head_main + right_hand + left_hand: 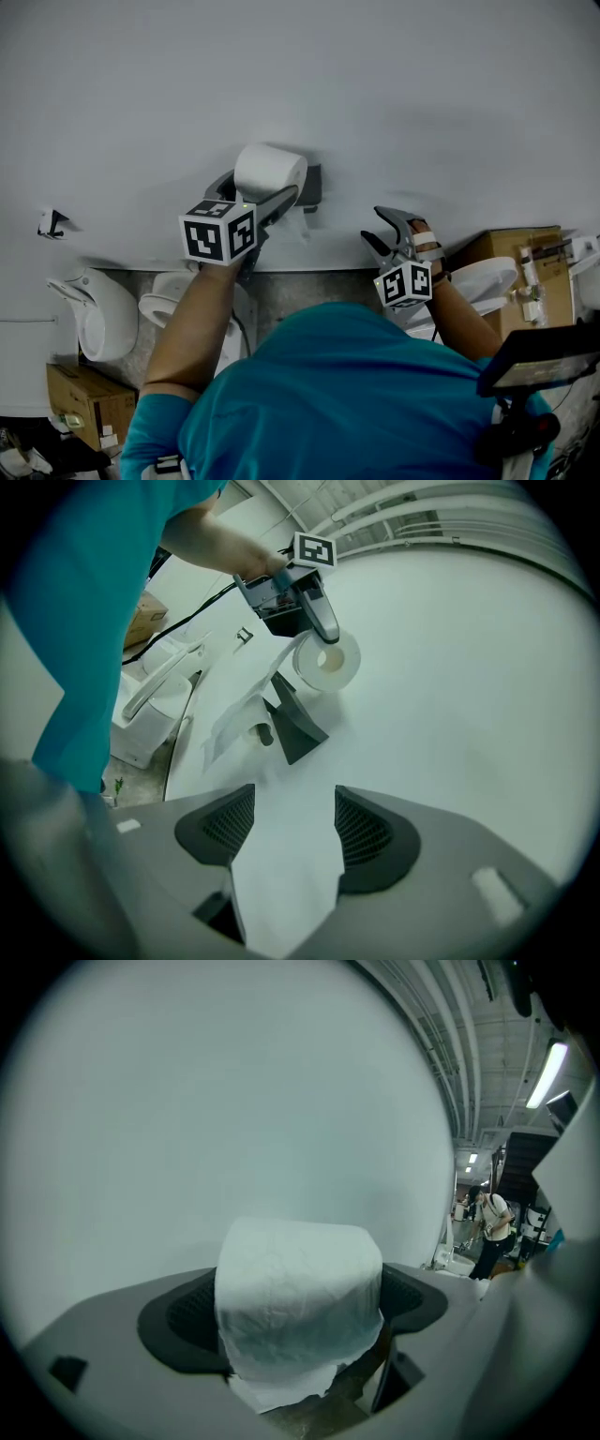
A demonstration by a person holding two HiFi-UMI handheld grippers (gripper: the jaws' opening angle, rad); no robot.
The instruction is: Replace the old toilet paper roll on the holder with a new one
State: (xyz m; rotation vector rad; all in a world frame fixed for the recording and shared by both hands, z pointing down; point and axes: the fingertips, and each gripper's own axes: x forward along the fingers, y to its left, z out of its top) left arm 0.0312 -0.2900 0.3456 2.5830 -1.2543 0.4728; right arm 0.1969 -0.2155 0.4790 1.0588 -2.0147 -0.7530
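Observation:
A full white toilet paper roll is held against the white wall, just left of and above the dark grey holder. My left gripper is shut on it. In the left gripper view the roll fills the gap between the two dark pads and a loose edge hangs below it. My right gripper hovers open to the right of the holder with nothing in it. The right gripper view looks between its spread jaws at the holder, the roll and the left gripper.
White toilets stand on the floor at lower left, and another toilet sits beside a cardboard box at right. A second box lies at bottom left. A small bracket sticks out of the wall at far left.

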